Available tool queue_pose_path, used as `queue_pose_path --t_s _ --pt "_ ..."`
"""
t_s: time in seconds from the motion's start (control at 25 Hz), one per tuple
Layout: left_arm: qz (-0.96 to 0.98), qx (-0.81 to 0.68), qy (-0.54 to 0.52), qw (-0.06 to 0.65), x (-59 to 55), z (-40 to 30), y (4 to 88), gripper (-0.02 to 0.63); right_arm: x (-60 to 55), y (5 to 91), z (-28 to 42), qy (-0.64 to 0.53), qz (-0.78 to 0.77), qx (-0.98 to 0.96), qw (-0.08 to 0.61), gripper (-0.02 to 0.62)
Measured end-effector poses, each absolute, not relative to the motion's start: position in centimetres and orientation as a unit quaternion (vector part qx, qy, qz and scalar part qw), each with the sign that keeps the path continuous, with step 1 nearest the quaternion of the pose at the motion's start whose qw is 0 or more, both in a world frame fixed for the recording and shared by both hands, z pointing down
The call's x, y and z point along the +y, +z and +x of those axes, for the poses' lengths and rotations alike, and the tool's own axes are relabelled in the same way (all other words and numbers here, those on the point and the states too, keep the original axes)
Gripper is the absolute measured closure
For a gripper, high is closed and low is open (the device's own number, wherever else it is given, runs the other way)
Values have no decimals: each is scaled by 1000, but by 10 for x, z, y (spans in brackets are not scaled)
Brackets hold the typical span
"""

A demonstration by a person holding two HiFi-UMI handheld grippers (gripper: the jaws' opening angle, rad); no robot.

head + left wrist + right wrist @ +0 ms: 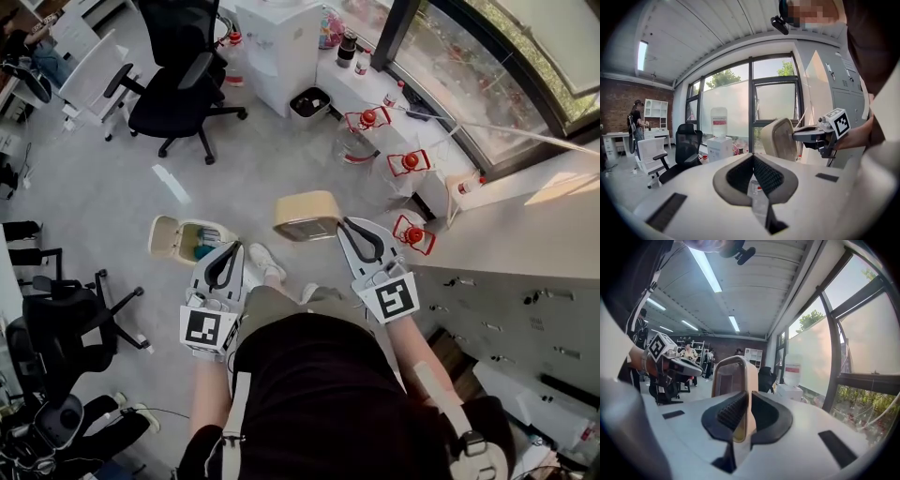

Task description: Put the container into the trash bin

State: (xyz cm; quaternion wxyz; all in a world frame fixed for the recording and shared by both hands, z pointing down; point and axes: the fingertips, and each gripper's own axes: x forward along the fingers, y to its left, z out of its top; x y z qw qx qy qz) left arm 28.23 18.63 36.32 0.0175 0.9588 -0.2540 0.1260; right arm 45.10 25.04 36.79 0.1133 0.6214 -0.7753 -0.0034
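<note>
In the head view my right gripper (pixel 345 223) is shut on the edge of a cream, box-shaped container (pixel 305 216), held in the air above the floor. The right gripper view shows the container's wall (pixel 740 380) pinched upright between the shut jaws of my right gripper (pixel 749 394). The trash bin (pixel 217 231) stands on the floor with its lid (pixel 164 236) flipped open to the left. My left gripper (pixel 236 247) hovers just right of the bin, shut and empty. From the left gripper (pixel 753 157) view, the container (pixel 783 138) hangs ahead and to the right.
A black office chair (pixel 178 84) and a white water dispenser (pixel 281 47) stand farther off. Red extinguishers in wire stands (pixel 410 161) line the window side. A grey cabinet (pixel 506 309) is at the right, dark chairs (pixel 56 319) at the left. My shoes (pixel 264 262) are by the bin.
</note>
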Motion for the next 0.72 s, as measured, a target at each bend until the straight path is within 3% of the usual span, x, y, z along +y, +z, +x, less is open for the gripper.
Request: queue_pose_path --t_s 0.72 --pt "964 -247 93 23 -15 259 362 598 53 363 427 17 616 -775 136 549"
